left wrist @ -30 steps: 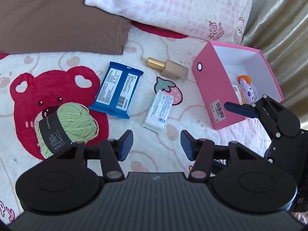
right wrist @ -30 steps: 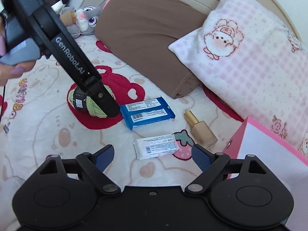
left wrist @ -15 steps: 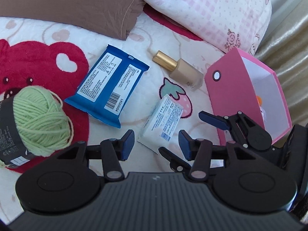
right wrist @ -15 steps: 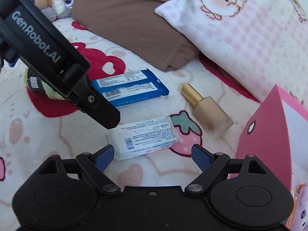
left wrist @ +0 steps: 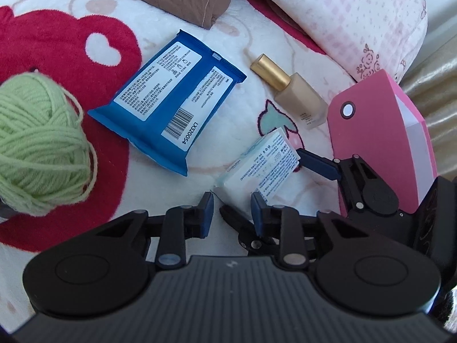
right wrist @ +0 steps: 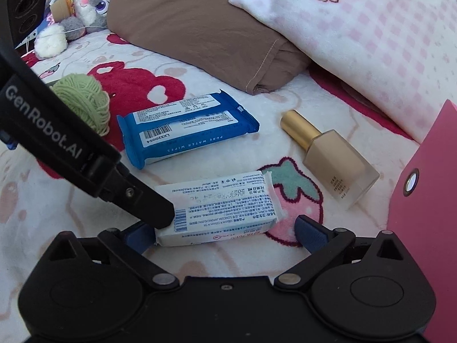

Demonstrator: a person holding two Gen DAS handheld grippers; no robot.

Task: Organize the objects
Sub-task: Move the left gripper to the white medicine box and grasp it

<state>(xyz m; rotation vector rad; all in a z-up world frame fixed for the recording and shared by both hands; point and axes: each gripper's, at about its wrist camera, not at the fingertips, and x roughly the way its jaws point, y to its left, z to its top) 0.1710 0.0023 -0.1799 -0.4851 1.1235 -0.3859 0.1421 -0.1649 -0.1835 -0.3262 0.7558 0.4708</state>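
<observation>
Wipes pack (right wrist: 185,127): you see glossy blue plastic film.
Bottle (right wrist: 332,161): frosted matt body, shiny metallic gold cap.
Yarn ball (left wrist: 37,143): soft, fuzzy green wool.
Blanket (left wrist: 242,43): plush fleece.
Box (left wrist: 380,143): smooth matt pink card.

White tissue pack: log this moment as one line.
right gripper: jaws open, straddling white tissue pack | left gripper: open, empty | pack on blanket | pink box: beside

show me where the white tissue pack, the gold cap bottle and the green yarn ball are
white tissue pack (right wrist: 220,208), right wrist view, printed top face.
gold cap bottle (right wrist: 338,168), right wrist view, beige body.
green yarn ball (left wrist: 37,143), left wrist view, wound middle.
</observation>
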